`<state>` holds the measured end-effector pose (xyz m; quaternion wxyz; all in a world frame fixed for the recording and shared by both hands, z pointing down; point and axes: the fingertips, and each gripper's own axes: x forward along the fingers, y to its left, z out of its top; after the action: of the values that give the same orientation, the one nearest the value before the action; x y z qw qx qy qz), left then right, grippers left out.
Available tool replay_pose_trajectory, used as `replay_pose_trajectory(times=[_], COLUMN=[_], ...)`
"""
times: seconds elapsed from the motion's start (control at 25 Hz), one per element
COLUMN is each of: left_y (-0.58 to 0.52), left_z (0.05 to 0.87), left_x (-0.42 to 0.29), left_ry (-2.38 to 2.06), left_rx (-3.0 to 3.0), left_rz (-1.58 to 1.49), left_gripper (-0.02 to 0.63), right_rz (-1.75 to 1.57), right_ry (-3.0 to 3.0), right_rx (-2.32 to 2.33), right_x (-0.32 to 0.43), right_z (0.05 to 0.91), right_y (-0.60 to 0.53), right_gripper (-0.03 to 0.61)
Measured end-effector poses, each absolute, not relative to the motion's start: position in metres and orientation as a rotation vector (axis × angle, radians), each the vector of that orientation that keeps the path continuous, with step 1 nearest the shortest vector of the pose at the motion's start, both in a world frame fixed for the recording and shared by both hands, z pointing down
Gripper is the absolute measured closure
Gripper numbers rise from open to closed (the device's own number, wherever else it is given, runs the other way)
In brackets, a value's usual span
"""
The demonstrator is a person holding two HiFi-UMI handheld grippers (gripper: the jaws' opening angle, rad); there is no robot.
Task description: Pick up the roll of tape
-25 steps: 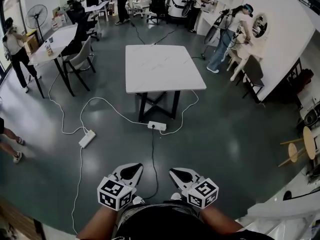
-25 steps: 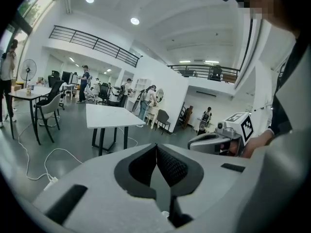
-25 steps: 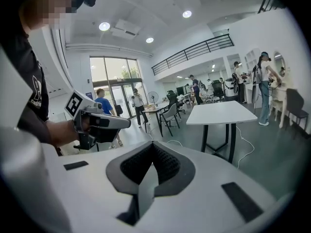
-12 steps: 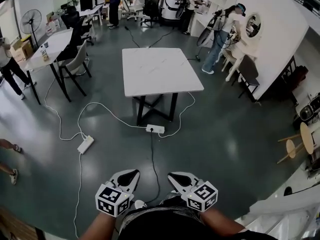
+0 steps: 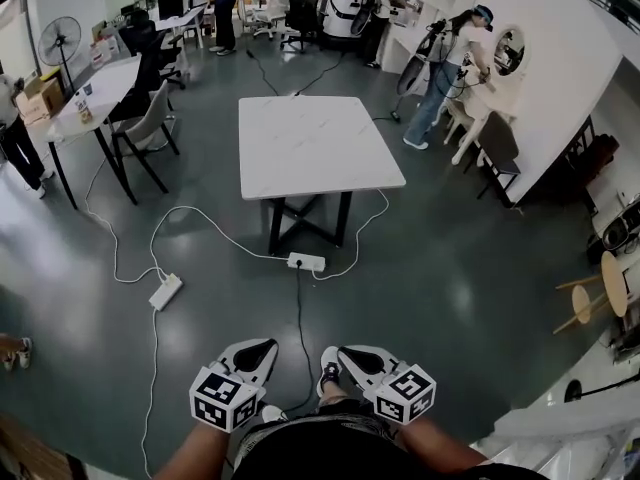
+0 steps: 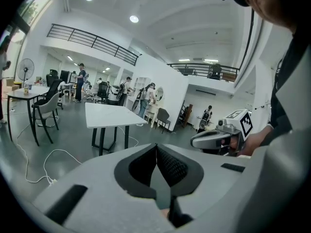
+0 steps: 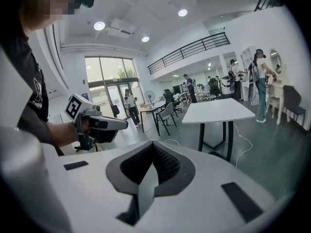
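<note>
I hold both grippers low and close to my body, side by side above a dark grey floor (image 5: 470,268). The left gripper (image 5: 254,350) has its fingers (image 6: 172,166) pressed together, with nothing between them and nothing touching them. The right gripper (image 5: 352,354) is the same: its fingers (image 7: 167,165) are shut tip to tip and empty. Each gripper shows in the other's view, level with it and apart from it.

Both point ahead and slightly down toward a white square worktop (image 5: 320,143) on black crossed legs. It stands well apart from them in the middle of the room. No view shows the tape, so I cannot tell where it is.

A white power strip (image 5: 306,262) lies on the floor near the worktop's legs. A black cable (image 5: 299,318) runs from it back toward me, passing between the grippers. A second strip (image 5: 165,291) lies further left. My shoe (image 5: 328,366) shows just beside the right gripper. A person (image 5: 440,68) stands by the far wall on the right.
</note>
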<state>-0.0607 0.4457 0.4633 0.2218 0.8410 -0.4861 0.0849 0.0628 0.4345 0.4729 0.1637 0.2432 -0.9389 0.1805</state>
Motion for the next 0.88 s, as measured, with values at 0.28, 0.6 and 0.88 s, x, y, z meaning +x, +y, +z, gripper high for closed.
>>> replay_pose_trajectory(times=[0.28,0.6,0.88], left_y=[0.369,0.263,0.195], left_z=[0.467,0.461,0.472], left_x=[-0.064,-0.015,0.017], left_ry=[-1.449,-1.446,-1.458], left_rx=[2.245,2.300,2.246], left_rz=[0.250,0.308,0.277], left_gripper=[0.595,0.595,0.595], right_rz=[0.507,0.510,0.556], right_ry=[-2.736,-2.800,-2.797], right_rx=[0.609,0.557,0.556], right_x=[0.064,0.080,0.124], right_z=[0.467,0.461,0.470], right_y=[0.341,0.228,0.163], right_gripper=[0.574,0.574,0.574])
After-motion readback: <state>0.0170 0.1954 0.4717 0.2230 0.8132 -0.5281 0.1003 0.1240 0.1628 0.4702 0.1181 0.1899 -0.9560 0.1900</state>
